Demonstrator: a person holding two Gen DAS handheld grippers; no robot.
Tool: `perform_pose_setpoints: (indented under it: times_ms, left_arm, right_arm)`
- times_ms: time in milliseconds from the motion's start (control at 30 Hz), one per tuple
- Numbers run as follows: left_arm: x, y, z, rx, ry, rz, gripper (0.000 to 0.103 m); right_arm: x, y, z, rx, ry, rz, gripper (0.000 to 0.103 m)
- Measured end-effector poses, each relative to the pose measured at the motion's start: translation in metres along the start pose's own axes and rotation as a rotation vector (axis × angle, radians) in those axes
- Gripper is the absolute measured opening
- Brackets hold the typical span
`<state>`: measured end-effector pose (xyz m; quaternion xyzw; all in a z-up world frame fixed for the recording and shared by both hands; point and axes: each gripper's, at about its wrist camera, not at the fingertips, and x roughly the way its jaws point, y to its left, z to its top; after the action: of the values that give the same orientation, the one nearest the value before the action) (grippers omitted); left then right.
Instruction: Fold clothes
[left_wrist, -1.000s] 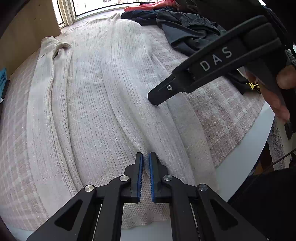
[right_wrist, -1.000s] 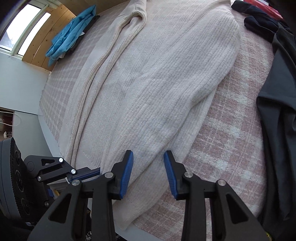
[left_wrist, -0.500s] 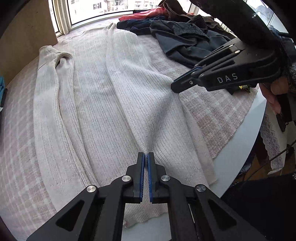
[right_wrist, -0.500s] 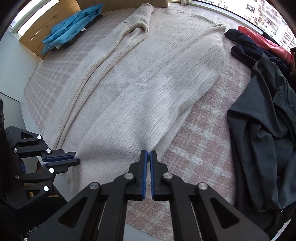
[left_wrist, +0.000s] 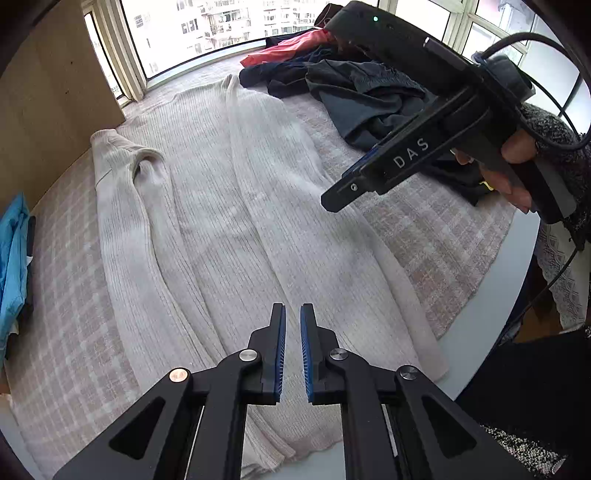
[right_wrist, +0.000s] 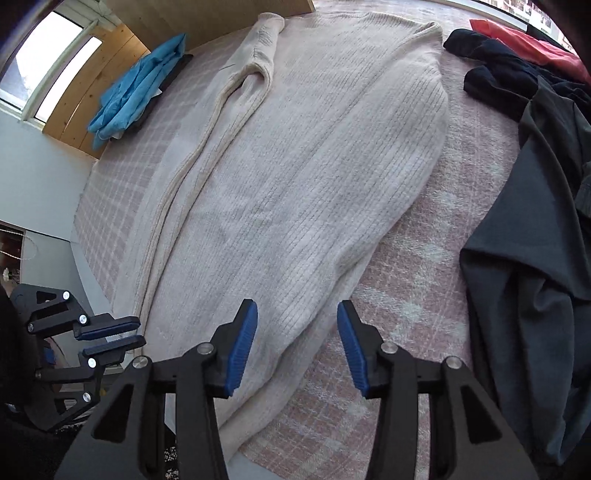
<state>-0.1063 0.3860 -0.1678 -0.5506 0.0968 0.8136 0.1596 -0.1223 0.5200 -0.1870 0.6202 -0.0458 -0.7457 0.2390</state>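
Below both parted, empty hand-held grippers, left (left_wrist: 292, 347) and right (right_wrist: 297, 345), lies the cream sweater (right_wrist: 295, 166).

Bright daylight pours in from the curved wall of tall windows (left_wrist: 221, 33) at the far side, where the panes are nearly blown out. It falls evenly on the cream ribbed knit sweater (left_wrist: 236, 229), its folds casting only soft, shallow shadows. Both views are sharp, with strong fisheye bending and black vignetting at the corners. In the right wrist view a second small window (right_wrist: 48, 62) glares white.
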Motion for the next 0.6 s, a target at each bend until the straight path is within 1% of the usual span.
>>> perform_pose_setpoints:
  times_ms: [67, 133, 200, 233, 300, 333, 400, 467, 600]
  left_arm:
    - [-0.003, 0.012, 0.029, 0.008, -0.025, 0.015, 0.009]
    - [-0.006, 0.023, 0.058, 0.016, -0.05, 0.03, 0.009]
    - [-0.004, 0.038, 0.093, 0.024, -0.069, 0.032, 0.012]
    - [0.0, 0.046, 0.114, 0.029, -0.076, 0.027, 0.013]
    - [0.019, 0.051, 0.157, 0.06, -0.087, 0.017, 0.02]
    - [0.03, 0.053, 0.177, 0.077, -0.091, 0.018, 0.022]
    - [0.052, 0.051, 0.204, 0.09, -0.102, 0.067, 0.031]
    - [0.08, 0.046, 0.218, 0.121, -0.084, 0.082, 0.033]
    - [0.117, 0.043, 0.213, 0.108, -0.003, 0.019, 0.033]
  right_arm:
    - [-0.014, -0.009, 0.006, -0.005, -0.058, -0.004, 0.045]
    - [-0.033, -0.033, 0.022, 0.011, -0.156, -0.027, 0.045]
    - [-0.004, -0.037, 0.065, 0.028, -0.181, -0.07, 0.045]
    - [0.0, -0.049, 0.075, 0.04, -0.179, -0.062, 0.045]
    - [-0.001, -0.077, 0.086, 0.052, -0.181, -0.054, 0.045]
    - [0.004, -0.083, 0.091, 0.051, -0.184, -0.058, 0.045]
    - [0.014, -0.088, 0.099, 0.052, -0.193, -0.028, 0.046]
    - [0.023, -0.092, 0.105, 0.058, -0.201, 0.001, 0.048]
    - [0.032, -0.097, 0.109, 0.066, -0.241, 0.036, 0.049]
